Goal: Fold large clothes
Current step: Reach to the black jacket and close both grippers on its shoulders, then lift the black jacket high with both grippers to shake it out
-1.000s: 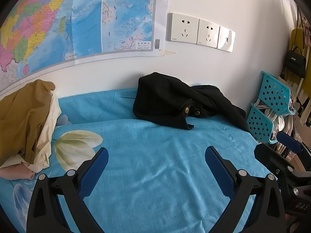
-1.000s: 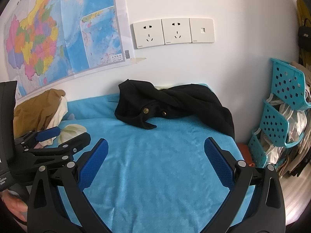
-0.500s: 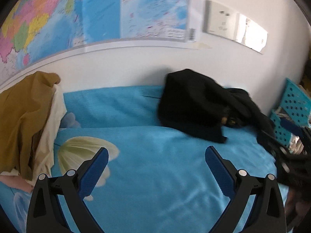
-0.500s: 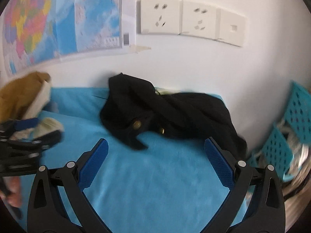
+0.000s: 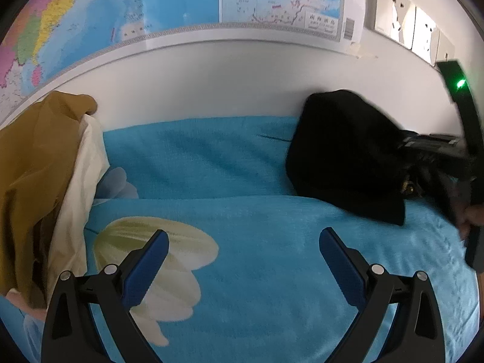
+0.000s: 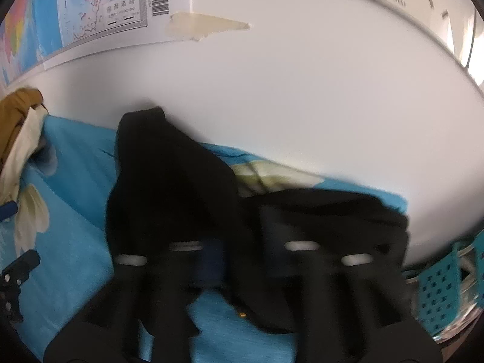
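A crumpled black garment [image 5: 341, 154] with gold buttons lies at the back right of the blue flowered blanket [image 5: 242, 272], against the wall. My left gripper [image 5: 242, 260] is open and empty above the blanket, well short of the garment. My right gripper [image 6: 236, 242] is pushed into the black garment [image 6: 169, 187]; its fingers are blurred and close together, with dark cloth around them. It also shows in the left wrist view [image 5: 435, 148], reaching into the garment from the right.
A pile of mustard and cream clothes [image 5: 39, 166] sits at the blanket's left end. A map [image 5: 181, 0] and wall sockets [image 5: 402, 24] hang on the white wall. A teal plastic rack [image 6: 444, 290] stands right of the bed.
My right gripper has moved forward into the black garment and its fingers have drawn together. My left gripper has swung left, so the garment now sits far right in its view.
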A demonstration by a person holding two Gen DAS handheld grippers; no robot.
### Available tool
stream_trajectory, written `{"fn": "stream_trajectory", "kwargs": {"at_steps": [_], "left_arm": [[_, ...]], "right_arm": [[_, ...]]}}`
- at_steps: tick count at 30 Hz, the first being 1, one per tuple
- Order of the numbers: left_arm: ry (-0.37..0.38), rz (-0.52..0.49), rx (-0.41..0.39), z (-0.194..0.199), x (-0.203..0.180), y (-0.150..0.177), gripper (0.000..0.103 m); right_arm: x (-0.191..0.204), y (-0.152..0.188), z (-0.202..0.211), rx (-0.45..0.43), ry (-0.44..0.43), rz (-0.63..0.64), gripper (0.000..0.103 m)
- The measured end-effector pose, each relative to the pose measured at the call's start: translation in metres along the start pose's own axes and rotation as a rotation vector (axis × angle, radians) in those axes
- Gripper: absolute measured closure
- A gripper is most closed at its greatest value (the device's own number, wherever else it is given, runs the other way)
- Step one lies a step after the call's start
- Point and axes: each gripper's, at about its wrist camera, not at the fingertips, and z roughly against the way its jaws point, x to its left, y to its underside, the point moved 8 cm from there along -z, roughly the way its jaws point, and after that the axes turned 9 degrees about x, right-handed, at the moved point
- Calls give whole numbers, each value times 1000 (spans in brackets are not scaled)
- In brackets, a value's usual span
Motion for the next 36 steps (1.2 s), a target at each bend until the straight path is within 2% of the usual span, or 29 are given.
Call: {"fn": "stream_trajectory", "kwargs": {"at_steps": [4, 7, 10, 11, 14, 16, 18, 20, 21, 22, 23, 24, 26, 27, 30, 31, 33, 36], "left_arm": [[48, -33, -18, -6, -5, -8, 6], [96, -89, -28, -12, -22, -19, 6], [194, -149, -29, -16, -53, -32, 6], [230, -176, -38, -16, -67, -38, 6], [299, -259, -79, -12, -109, -53, 6], [322, -318, -117, -9, -138, -62, 6], [393, -368, -130, -7, -165, -65, 6], [429, -422, -151, -6, -191, -66, 6], [436, -454, -169, -6, -201, -67, 6], [403, -475, -176, -13, -210, -69, 7], [396, -481, -162, -19, -217, -71, 17], [421, -482, -133, -25, -223, -71, 28], [431, -462, -51, -43, -230, -74, 97], [430, -456, -23, -48, -233, -76, 98], [421, -448, -102, -27, -241, -89, 99], [424, -444, -146, -10, -245, -97, 99], [473, -417, -189, 24, -251, -115, 99], [498, -380, -250, 68, -256, -139, 99]], "right_arm": [[-20, -9, 84, -193, -1, -42, 94], [-59, -6, 145, -308, 17, -141, 94], [-95, -2, 189, -388, -6, -229, 99], [-108, 1, 205, -418, 14, -251, 99], [-134, 7, 231, -462, 8, -299, 99], [-137, 12, 238, -481, 1, -296, 99], [-132, 10, 240, -490, 0, -280, 99], [-131, 9, 241, -498, -11, -282, 99], [-135, 10, 245, -502, -18, -284, 99], [-137, 12, 247, -511, -14, -288, 99], [-139, 13, 249, -518, -16, -291, 99], [-142, 16, 251, -526, -13, -296, 99], [-150, 20, 256, -535, -10, -318, 99], [-153, 22, 260, -543, -1, -328, 99], [-163, 25, 280, -572, 39, -343, 99], [-165, 23, 291, -580, 37, -347, 99], [-168, 20, 317, -611, 54, -344, 99], [-163, 11, 372, -673, 95, -306, 99]]}}
